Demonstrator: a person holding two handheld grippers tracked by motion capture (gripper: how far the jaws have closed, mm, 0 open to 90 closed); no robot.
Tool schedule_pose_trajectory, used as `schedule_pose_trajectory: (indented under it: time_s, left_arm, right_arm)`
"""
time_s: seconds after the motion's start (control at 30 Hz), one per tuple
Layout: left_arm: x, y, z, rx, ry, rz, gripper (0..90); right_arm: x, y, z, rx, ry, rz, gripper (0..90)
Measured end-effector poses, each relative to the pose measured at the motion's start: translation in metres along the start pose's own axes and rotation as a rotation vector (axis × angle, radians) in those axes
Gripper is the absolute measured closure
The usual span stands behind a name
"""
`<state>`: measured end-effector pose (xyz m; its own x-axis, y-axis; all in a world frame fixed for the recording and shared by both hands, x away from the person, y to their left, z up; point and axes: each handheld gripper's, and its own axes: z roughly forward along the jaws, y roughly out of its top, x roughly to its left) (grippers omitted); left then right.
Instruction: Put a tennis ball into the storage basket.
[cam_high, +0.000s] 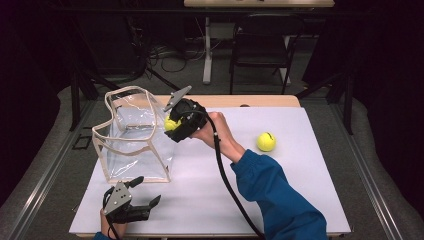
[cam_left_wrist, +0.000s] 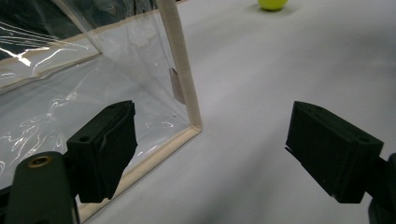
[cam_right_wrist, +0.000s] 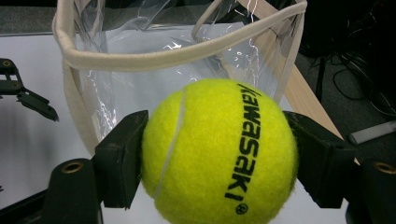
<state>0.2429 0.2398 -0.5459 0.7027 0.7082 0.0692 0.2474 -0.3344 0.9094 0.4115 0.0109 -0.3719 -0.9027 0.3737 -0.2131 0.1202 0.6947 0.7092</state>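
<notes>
The left tongs rest low on the white tabletop, near the person, with the jaws wide apart and nothing between them. Just ahead of them stands the clear bag with its cream edging; its bottom corner is close to the left jaw. Farther away, the right tongs are clamped on a yellow tennis ball, held up at the bag's rim. A second ball lies on the tabletop, well apart to the right of the right tongs.
</notes>
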Motion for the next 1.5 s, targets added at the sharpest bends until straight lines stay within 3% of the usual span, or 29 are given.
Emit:
schedule_pose_trajectory:
  time_s: [0.7,1.5]
  left_arm:
    - [0.0,0.0,-0.001,-0.005,0.0,0.0,16.1]
    - [0.001,0.0,-0.002,-0.005,0.001,0.007,16.1]
  right_arm:
    - [-0.005,0.014,-0.002,-0.032,-0.011,0.009,25.8]
    - [-0.003,0.031,-0.009,-0.07,-0.014,-0.012,25.8]
